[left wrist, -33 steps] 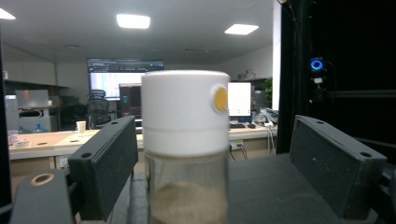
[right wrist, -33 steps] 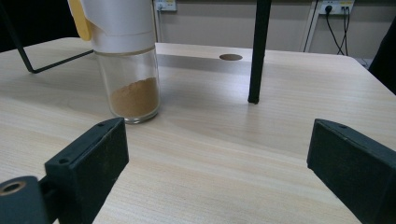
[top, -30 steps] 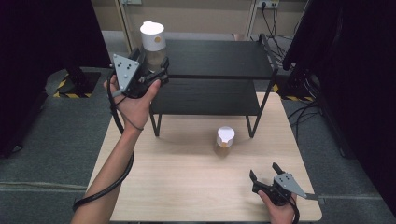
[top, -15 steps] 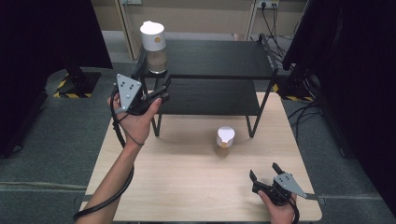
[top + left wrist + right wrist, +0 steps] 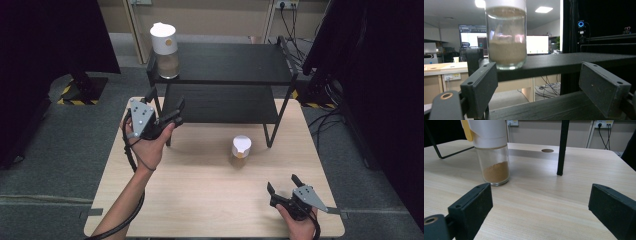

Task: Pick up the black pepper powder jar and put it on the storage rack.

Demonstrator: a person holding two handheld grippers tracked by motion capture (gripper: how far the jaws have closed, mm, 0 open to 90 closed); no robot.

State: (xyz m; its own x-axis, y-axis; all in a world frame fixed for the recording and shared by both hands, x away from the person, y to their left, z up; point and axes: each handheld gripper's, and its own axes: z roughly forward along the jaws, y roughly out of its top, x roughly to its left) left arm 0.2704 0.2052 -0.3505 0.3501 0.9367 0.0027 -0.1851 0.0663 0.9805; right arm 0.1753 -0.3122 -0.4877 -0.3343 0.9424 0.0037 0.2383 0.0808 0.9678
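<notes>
Item: jar on shelf (image 5: pixel 164 47), glass with white cap, part-filled with pale brown powder; stands upright at the left end of the top tier of the black rack (image 5: pixel 235 65).
Item: jar on desk (image 5: pixel 241 150), same pattern, darker powder low in the glass; stands upright on the desk (image 5: pixel 200 200), near the rack's front right leg.
Left tongs (image 5: pixel 165 107): released, jaws spread and empty; held up before the rack's left end, below the top tier and apart from the jar on shelf.
Right tongs (image 5: pixel 282 186): released, empty; rested low at the desk's near right corner, aimed at the jar on desk, well apart from it.
Step judged in hand: placing of one jar on the rack appears done; second jar is not yet taken.
Next move judged: right tongs to be advanced level to the glass body below the cap, jaws either side, then clenched.
</notes>
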